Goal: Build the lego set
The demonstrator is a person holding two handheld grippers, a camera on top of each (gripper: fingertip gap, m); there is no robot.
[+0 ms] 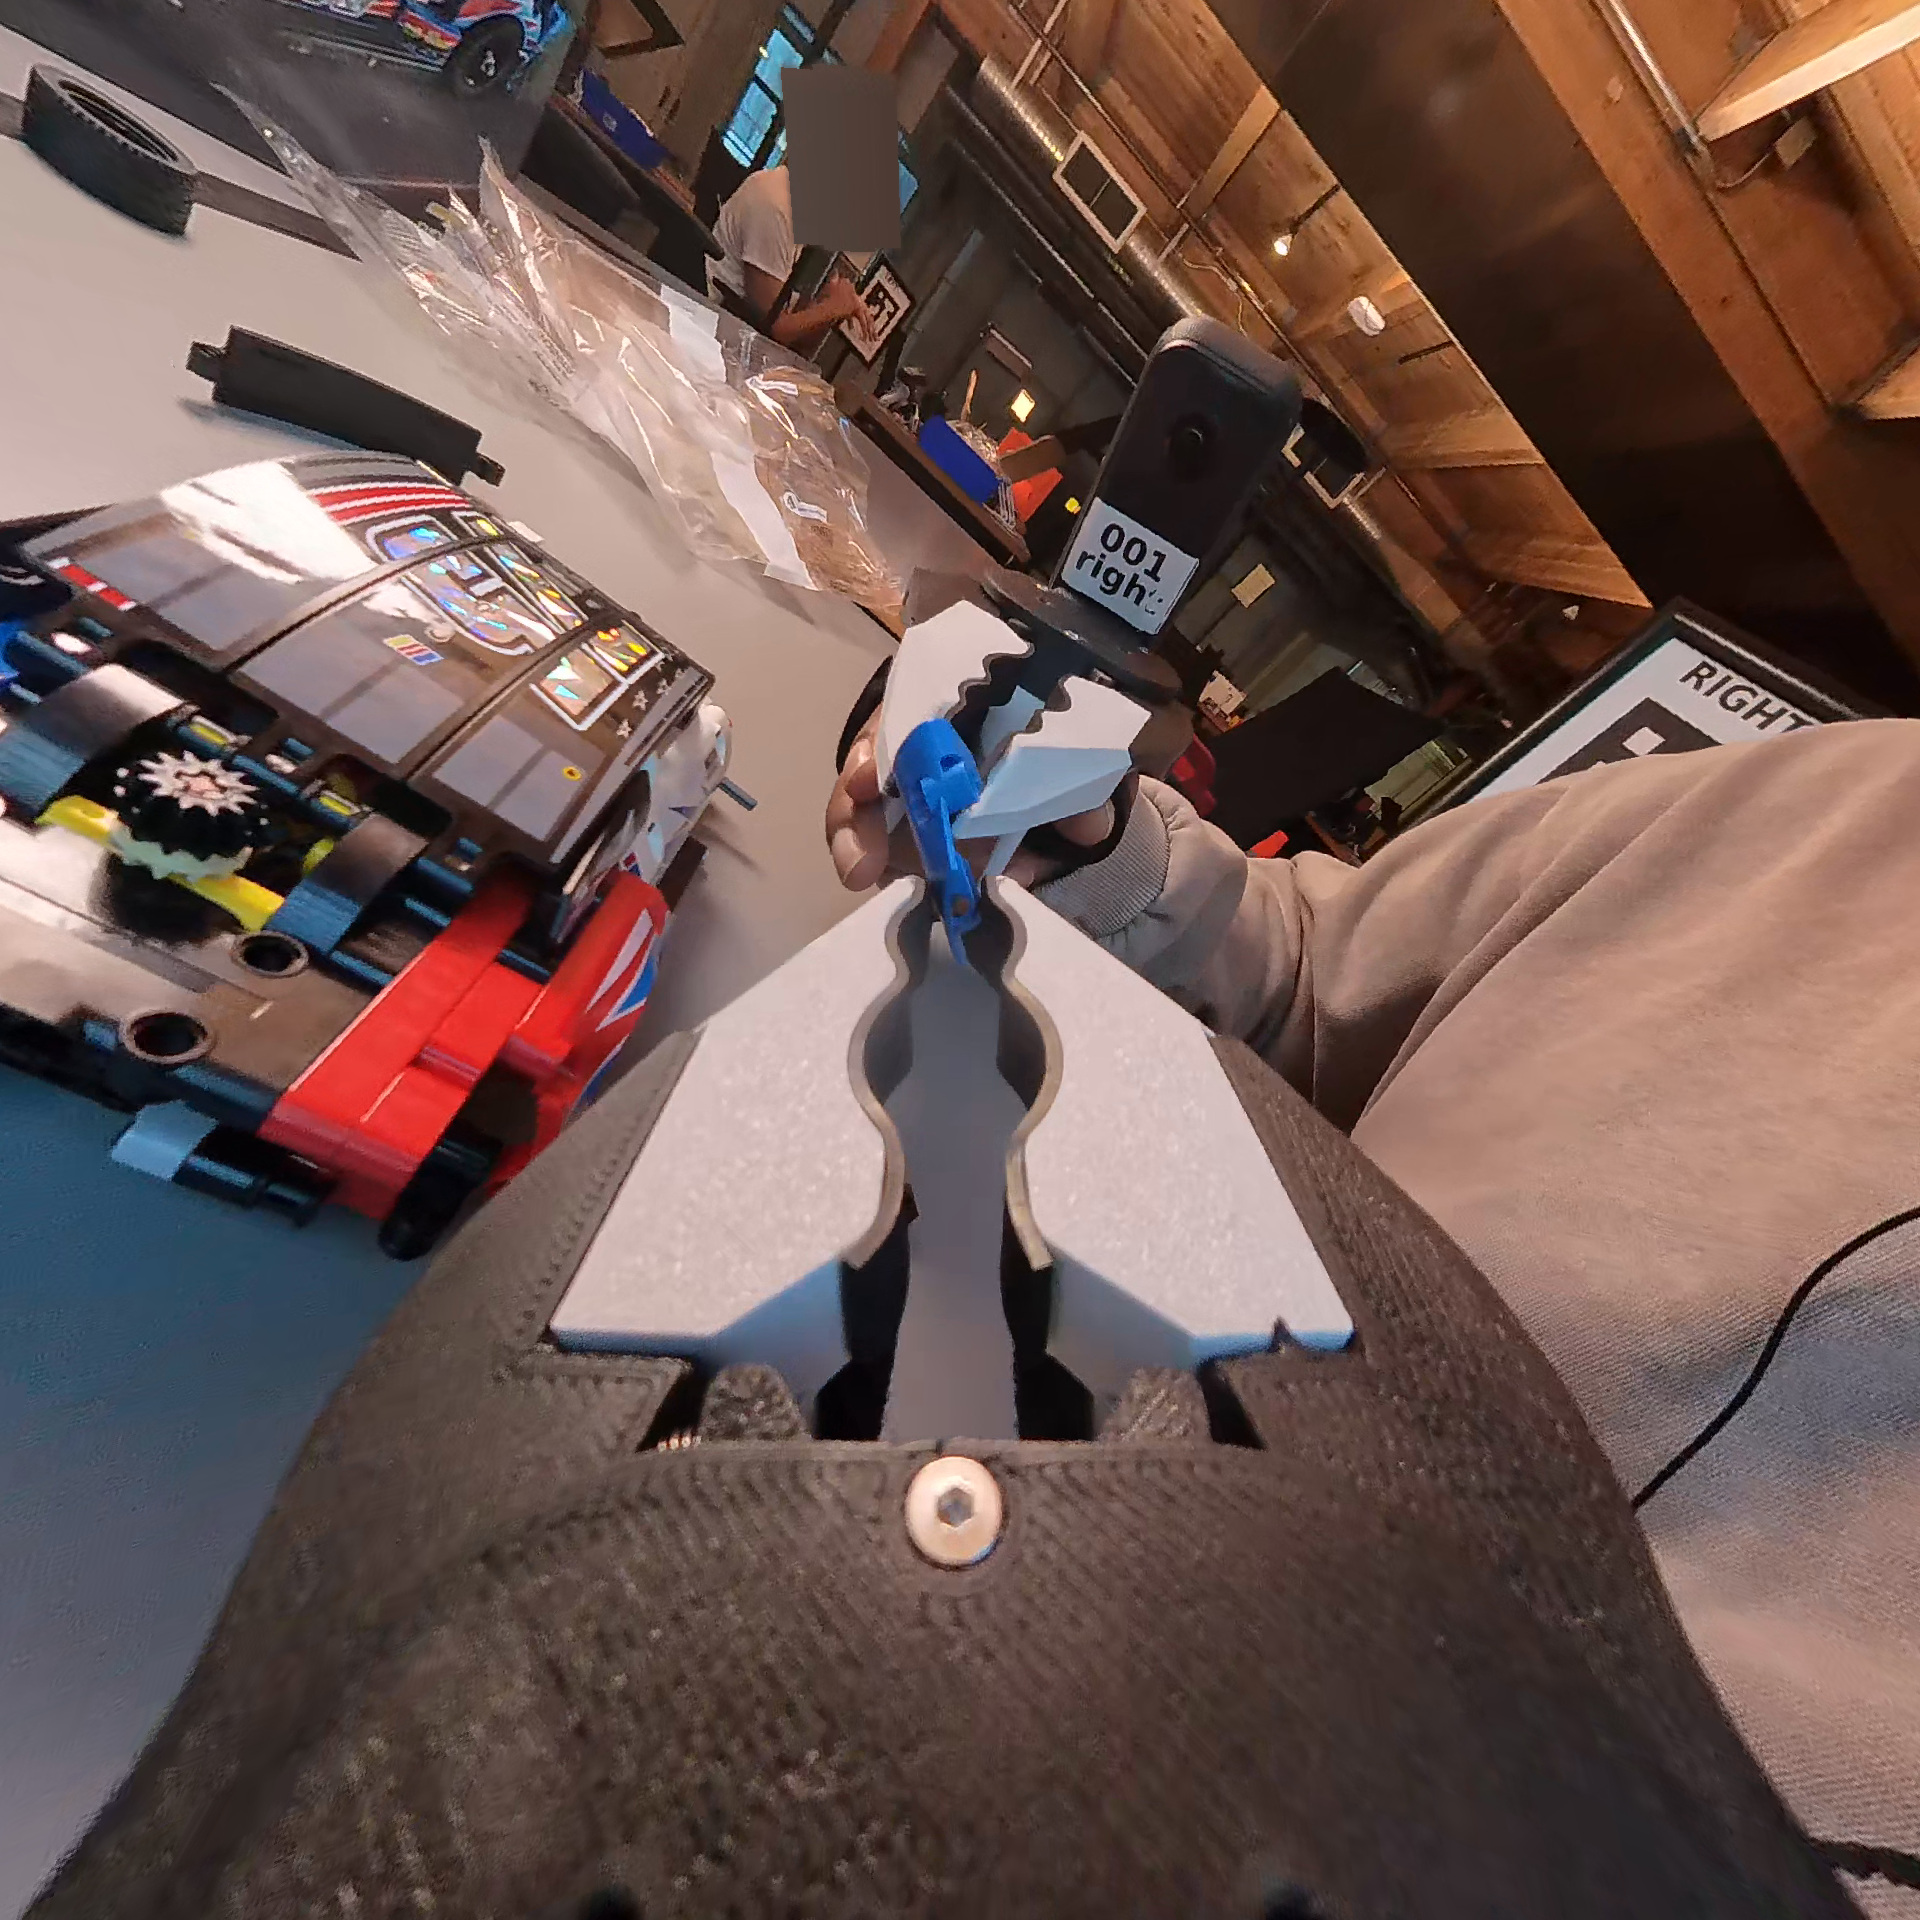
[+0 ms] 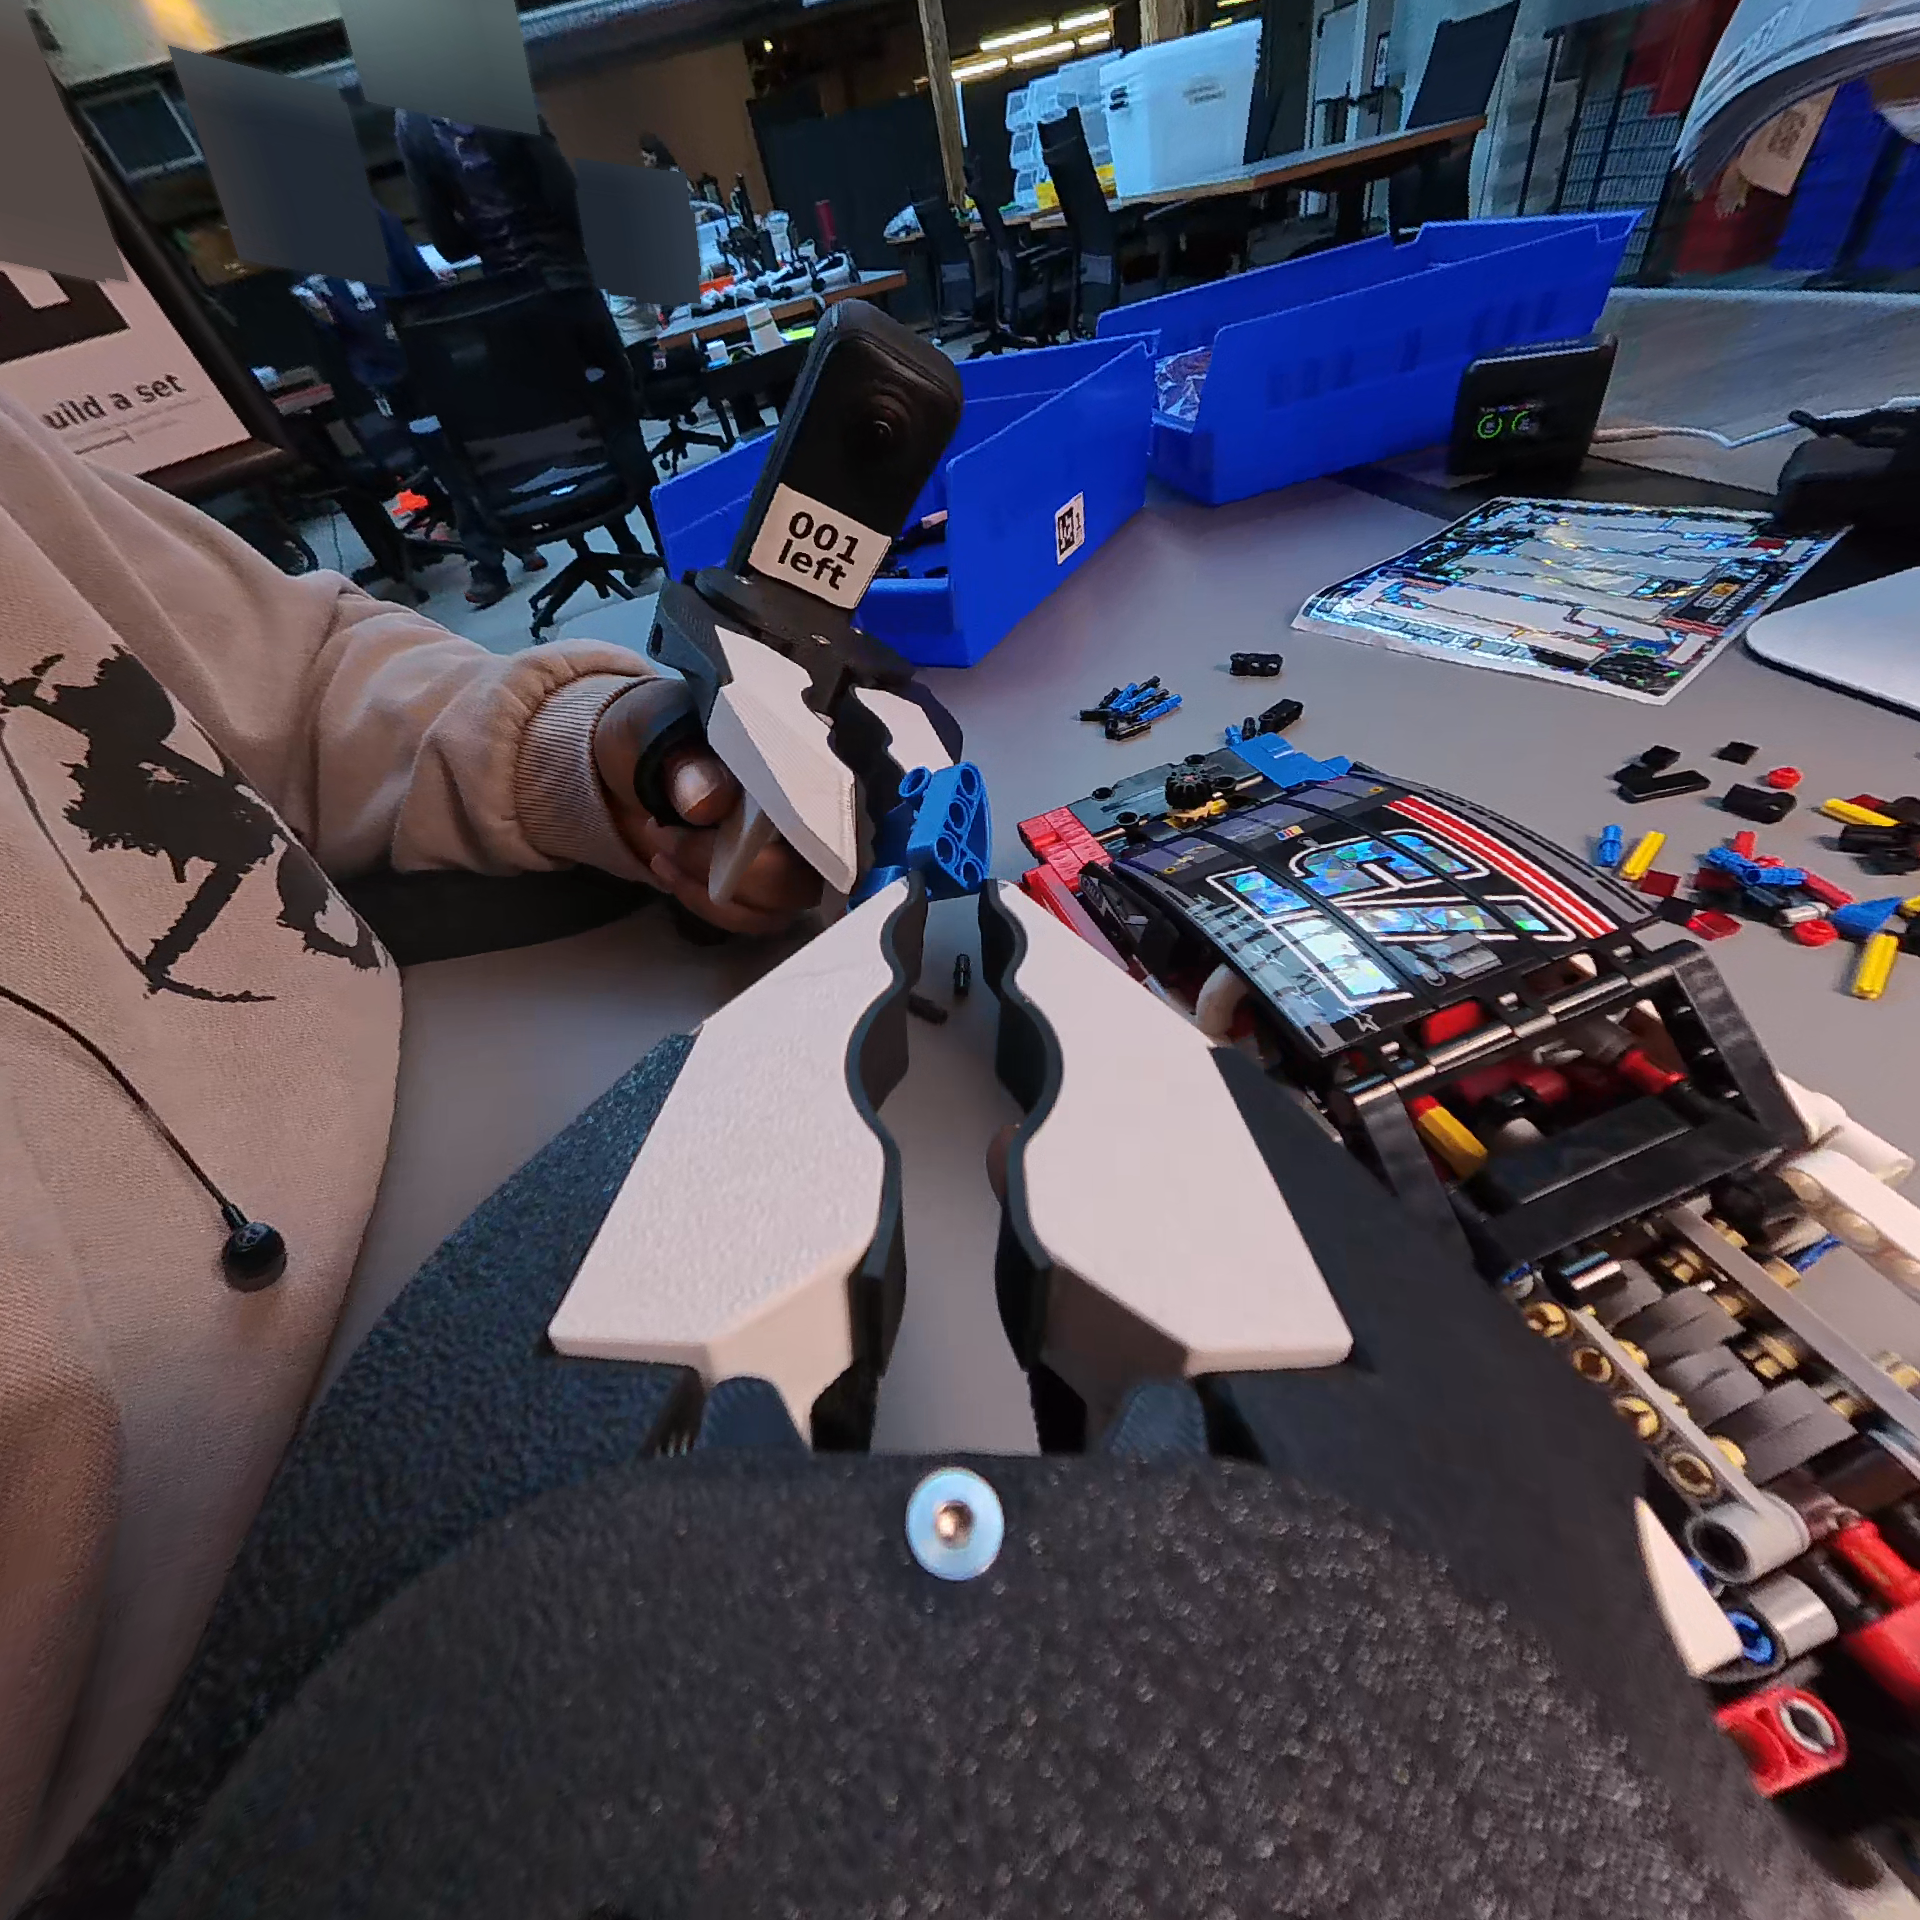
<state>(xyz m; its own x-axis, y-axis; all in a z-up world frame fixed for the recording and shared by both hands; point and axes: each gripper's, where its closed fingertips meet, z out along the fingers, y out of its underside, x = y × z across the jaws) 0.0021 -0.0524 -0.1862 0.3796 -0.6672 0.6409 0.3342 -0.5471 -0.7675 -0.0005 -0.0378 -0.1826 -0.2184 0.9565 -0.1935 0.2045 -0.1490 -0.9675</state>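
A small blue Technic piece is held in the air between both grippers, just beside the car. My left gripper is shut on its lower end. My right gripper is shut on the same blue piece from the opposite side, tip to tip with the left one. The partly built race car lies on the grey table to the left of the left gripper. In the right wrist view the car is to the right, its stickered black roof up and its gears showing.
Loose red, blue, yellow and black parts and a sticker sheet lie beyond the car. Blue bins stand at the back. Two black pins lie under the right gripper. Plastic bags, a tyre and a black curved part lie past the car. The tips of both grippers are at nearly the same place.
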